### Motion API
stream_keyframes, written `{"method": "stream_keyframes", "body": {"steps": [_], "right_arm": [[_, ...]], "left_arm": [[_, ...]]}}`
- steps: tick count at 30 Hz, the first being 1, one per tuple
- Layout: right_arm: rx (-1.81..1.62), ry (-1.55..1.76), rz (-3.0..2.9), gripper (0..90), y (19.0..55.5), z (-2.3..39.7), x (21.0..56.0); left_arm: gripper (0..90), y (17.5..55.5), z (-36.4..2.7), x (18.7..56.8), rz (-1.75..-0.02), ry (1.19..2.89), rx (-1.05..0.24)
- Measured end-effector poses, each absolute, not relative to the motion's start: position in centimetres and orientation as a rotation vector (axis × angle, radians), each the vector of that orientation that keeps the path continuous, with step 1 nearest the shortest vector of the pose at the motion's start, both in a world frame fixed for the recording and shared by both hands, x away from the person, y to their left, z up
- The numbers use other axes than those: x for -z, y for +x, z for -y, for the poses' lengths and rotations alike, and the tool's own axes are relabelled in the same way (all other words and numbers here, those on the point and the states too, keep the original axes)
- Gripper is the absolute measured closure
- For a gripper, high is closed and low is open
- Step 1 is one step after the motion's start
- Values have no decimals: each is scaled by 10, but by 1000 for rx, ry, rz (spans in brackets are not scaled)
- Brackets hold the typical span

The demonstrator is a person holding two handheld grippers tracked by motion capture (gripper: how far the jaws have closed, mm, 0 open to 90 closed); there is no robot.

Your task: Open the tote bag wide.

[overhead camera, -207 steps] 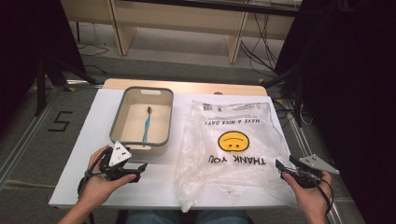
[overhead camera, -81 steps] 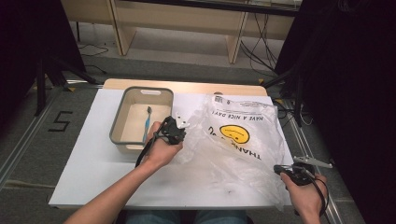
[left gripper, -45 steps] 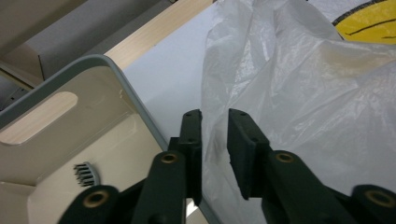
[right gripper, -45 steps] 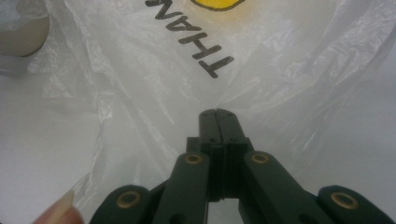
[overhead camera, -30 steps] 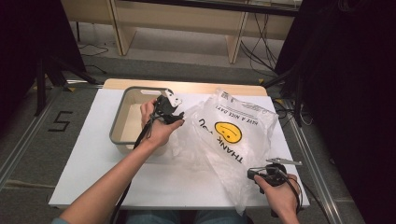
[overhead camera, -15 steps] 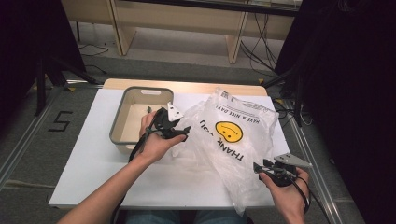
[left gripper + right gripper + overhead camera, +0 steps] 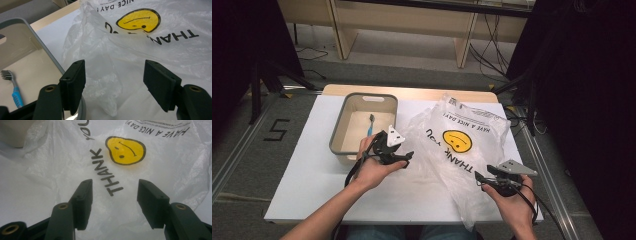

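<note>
Thin clear plastic bag [image 7: 462, 150], spread crumpled on the white table [image 7: 307, 165], waiting to be gripped and opened.

Nearest, at the bag's near right corner: right gripper [image 7: 482, 178], jaws just sprung apart, nothing between them. Left of the bag: left gripper [image 7: 408, 156], unclenched, facing the bag's loose left edge [image 7: 100, 82]; best pinched on a single layer. Farther left: grey tray [image 7: 343, 120] holding a blue toothbrush [image 7: 370, 125], rim close by. Bare table beside the tray; far edge just beyond the bag.

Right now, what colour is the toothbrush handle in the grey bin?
Blue, on the toothbrush in the grey plastic bin; the left gripper view shows it best.
</note>
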State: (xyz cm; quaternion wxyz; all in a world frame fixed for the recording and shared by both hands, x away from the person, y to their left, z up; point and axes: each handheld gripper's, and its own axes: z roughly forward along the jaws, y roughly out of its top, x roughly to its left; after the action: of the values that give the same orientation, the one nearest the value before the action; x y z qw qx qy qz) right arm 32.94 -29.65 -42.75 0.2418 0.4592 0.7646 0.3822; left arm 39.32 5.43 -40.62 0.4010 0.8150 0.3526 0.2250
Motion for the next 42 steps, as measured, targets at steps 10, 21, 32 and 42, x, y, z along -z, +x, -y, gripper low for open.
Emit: {"method": "stream_keyframes", "body": {"steps": [10, 21, 32, 42], "right_arm": [[-1046, 1184, -2154, 440, 338, 278, 429], [-1032, 1073, -2246, 403, 353, 248, 432], [-1028, 1031, -2292, 402, 367, 232, 435], [-1018, 1017, -2325, 400, 379, 222, 438]], "left_arm": [[342, 364, -57, 422, -839, 2093, -515], [342, 351, -57, 441, -824, 2133, -489], [344, 346, -61, 448, -819, 2126, -470], [347, 343, -60, 451, -819, 2135, -453]]}}
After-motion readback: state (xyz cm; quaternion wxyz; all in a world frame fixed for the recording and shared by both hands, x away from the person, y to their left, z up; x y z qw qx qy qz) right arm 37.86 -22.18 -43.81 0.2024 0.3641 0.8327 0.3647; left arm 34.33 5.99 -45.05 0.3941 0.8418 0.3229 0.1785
